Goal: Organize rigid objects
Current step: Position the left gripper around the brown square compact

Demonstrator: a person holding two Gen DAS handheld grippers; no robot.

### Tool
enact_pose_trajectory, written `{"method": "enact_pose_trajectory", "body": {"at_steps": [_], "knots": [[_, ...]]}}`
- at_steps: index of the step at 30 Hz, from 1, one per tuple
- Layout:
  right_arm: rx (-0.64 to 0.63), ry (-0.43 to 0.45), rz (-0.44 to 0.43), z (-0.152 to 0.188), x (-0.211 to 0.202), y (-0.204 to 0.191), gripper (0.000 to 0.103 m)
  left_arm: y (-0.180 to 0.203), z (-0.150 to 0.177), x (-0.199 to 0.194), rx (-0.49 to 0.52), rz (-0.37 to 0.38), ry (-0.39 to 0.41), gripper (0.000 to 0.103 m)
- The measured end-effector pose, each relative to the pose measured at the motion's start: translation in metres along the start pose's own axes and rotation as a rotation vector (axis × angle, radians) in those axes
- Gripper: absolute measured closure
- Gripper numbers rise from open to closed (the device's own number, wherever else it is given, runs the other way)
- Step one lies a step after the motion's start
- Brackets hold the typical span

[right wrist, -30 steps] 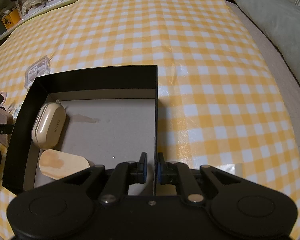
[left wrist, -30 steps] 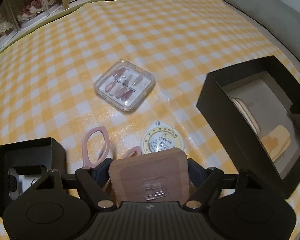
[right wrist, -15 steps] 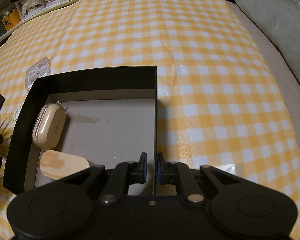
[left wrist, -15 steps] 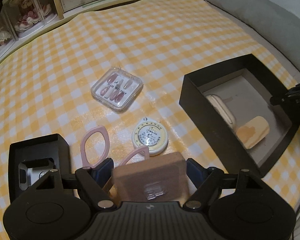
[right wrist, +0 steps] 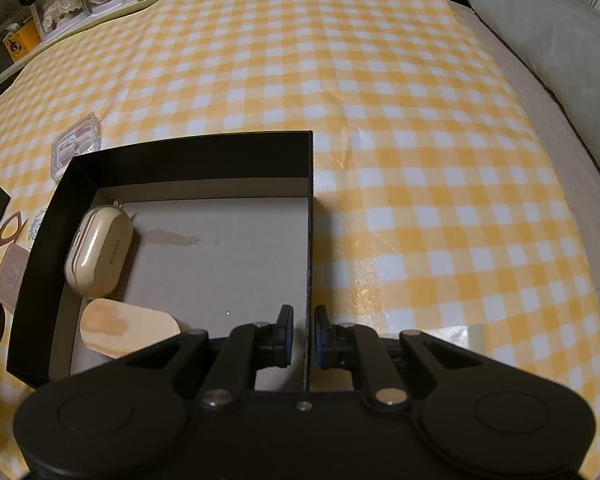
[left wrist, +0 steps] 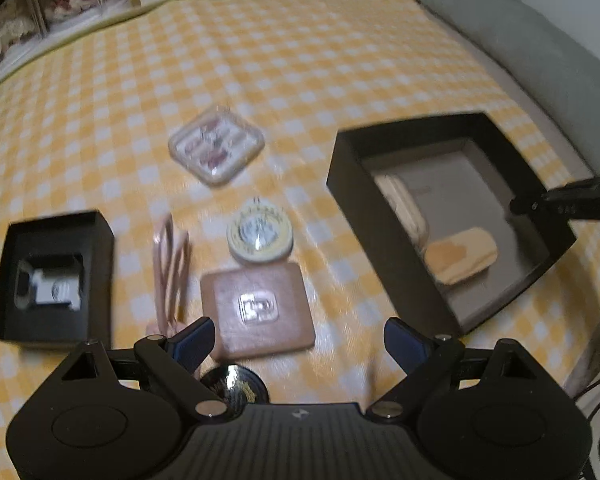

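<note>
My left gripper [left wrist: 298, 342] is open and empty, raised above a brown square block [left wrist: 258, 312] that lies flat on the checked cloth. Pink scissors [left wrist: 171, 260], a round tape measure [left wrist: 259, 236] and a clear nail case [left wrist: 217, 145] lie beyond it. My right gripper [right wrist: 303, 334] is shut on the right wall of the large black box [right wrist: 310, 216], also seen in the left wrist view [left wrist: 380, 232]. Inside lie a beige earbud case [right wrist: 99, 258] and an oval wooden piece [right wrist: 128, 326].
A small black box [left wrist: 54, 276] holding a white device sits at the left. A black round lid [left wrist: 234, 386] lies under the left gripper. A grey pillow [right wrist: 556, 52] lines the right edge. Shelves stand at the far side.
My left gripper has opened and let go of the brown block, which now lies on the cloth. The gripper has pulled back and up. The right gripper keeps its hold on the box wall.
</note>
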State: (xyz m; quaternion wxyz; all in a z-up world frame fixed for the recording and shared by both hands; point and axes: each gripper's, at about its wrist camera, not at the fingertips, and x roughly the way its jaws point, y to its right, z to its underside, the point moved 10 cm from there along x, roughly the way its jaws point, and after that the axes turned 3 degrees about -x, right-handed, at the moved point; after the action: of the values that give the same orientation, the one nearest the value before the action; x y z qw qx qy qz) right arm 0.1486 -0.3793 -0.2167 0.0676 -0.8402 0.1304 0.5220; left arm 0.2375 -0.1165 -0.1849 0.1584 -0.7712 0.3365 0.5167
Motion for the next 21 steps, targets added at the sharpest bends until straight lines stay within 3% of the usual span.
{"method": "enact_pose_trajectory", "body": {"at_steps": [5,11,15,21], "knots": [[0.000,0.001,0.000,0.001,0.001,0.000,0.092,-0.007,0.005,0.022,-0.014,-0.007,-0.026,0.011],[0.000,0.000,0.000,0.001,0.003,-0.001,0.092,-0.032,0.009,0.038,-0.019,-0.092,-0.036,0.011],[-0.003,-0.001,0.000,0.003,0.002,-0.001,0.091,-0.042,0.007,0.044,-0.080,-0.070,-0.027,0.010],[0.026,0.003,-0.003,0.003,-0.001,0.003,0.099,-0.037,-0.010,0.051,-0.112,-0.082,0.020,0.010]]}}
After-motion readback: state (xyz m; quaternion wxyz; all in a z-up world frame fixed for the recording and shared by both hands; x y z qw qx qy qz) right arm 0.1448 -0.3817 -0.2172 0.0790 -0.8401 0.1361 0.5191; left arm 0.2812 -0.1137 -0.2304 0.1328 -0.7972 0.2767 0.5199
